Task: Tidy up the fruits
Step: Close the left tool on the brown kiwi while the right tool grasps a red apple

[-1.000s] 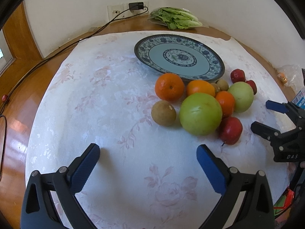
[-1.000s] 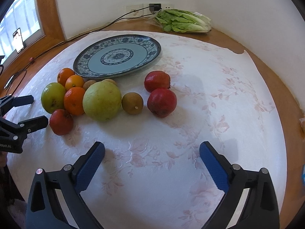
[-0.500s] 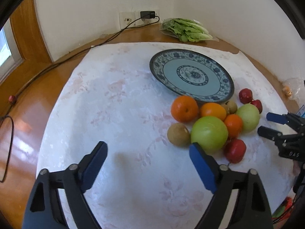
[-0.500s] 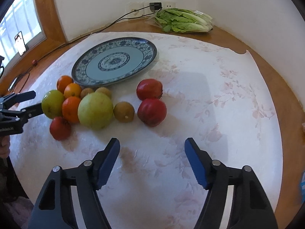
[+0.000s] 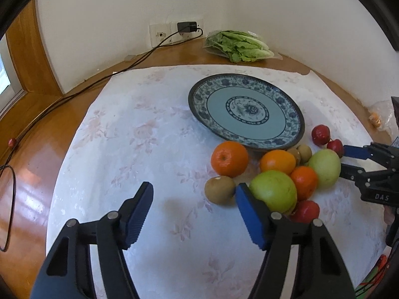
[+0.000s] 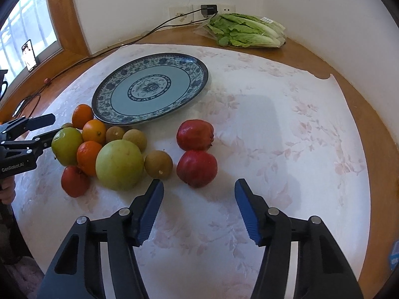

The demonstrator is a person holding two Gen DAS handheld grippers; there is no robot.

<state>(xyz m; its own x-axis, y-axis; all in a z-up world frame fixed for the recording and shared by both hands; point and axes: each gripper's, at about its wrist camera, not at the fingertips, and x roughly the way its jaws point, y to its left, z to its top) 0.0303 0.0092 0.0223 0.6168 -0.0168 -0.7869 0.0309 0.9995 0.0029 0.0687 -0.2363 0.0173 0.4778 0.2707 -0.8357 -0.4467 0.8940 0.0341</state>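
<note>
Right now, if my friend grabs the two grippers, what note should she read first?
Left gripper: holds nothing, jaws closing over bare cloth beside the brown kiwi.
Right gripper: holds nothing, jaws closing, just short of the two dark red fruits.
Fruits: oranges, green apples, kiwis and red fruits all lie on the white flowered tablecloth, clustered beside the blue patterned round plate.
Done: nothing; the plate holds no fruit.
Left: every fruit is yet to be sorted, probably onto the plate.
</note>
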